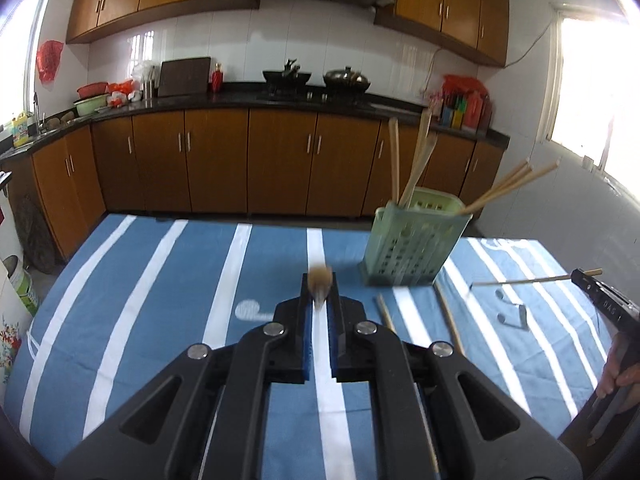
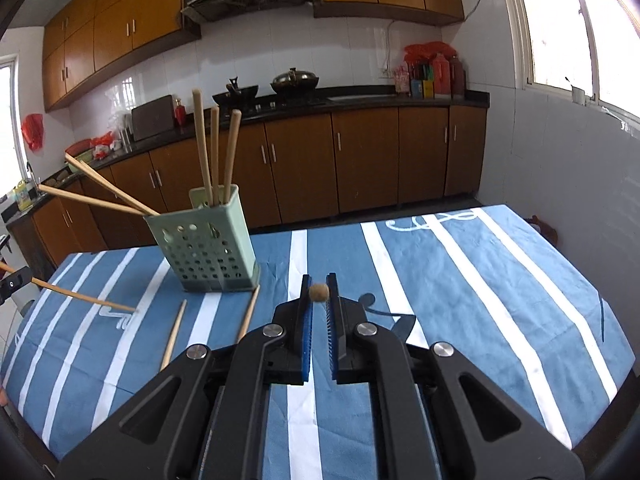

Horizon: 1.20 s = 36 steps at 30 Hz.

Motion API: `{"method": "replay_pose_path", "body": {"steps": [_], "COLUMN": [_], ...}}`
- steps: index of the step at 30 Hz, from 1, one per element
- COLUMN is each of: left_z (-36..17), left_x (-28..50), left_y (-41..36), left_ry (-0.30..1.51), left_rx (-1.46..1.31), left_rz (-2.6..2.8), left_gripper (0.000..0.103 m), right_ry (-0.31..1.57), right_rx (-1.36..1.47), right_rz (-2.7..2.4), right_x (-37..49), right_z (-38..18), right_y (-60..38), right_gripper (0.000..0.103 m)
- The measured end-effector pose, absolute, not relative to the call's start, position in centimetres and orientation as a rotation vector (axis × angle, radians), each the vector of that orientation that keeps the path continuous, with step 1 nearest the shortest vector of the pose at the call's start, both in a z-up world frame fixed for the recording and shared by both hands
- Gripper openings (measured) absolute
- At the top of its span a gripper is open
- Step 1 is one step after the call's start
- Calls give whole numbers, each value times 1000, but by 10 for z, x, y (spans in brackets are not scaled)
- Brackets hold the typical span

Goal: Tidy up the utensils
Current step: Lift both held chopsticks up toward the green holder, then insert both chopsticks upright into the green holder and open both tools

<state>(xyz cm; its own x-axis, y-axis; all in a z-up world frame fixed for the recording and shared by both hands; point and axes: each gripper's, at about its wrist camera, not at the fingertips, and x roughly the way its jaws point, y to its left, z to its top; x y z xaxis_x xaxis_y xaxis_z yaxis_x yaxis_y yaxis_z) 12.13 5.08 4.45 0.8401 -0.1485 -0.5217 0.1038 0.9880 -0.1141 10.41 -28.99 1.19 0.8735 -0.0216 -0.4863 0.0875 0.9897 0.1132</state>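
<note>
1. Left gripper (image 1: pixel 319 292): jaws closed on a chopstick (image 1: pixel 320 278) seen end-on, long axis along the fingers.
2. Right gripper (image 2: pixel 319 294): jaws clamp a second chopstick (image 2: pixel 319 293), also pointing forward.
3. Green holder (image 2: pixel 204 240) stands on the striped bench (image 2: pixel 480 280), six chopsticks inside: three upright, three leaning left.
4. Two loose chopsticks (image 2: pixel 173 335) lie just before the holder.

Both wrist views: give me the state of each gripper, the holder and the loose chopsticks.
left gripper: jaws shut on one chopstick, seen end-on
right gripper: jaws shut on one chopstick, seen end-on
holder: upright on the cloth, holding several chopsticks
loose chopsticks: two lying flat on the cloth near the holder
</note>
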Motion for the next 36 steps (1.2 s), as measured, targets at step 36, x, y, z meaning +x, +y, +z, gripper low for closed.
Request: {"method": "replay_pose_path", "body": {"steps": [36], "left_z": [177], "left_x": [179], "left_y": [-44], "left_ry": [383], "left_rx": [-59], "left_rz": [-286], "left_gripper": [7], "right_ry": [119], "right_rx": [174], "right_rz": [125], "right_x": [159], "right_z": [157], "right_y": [-240], "right_gripper": [7]}}
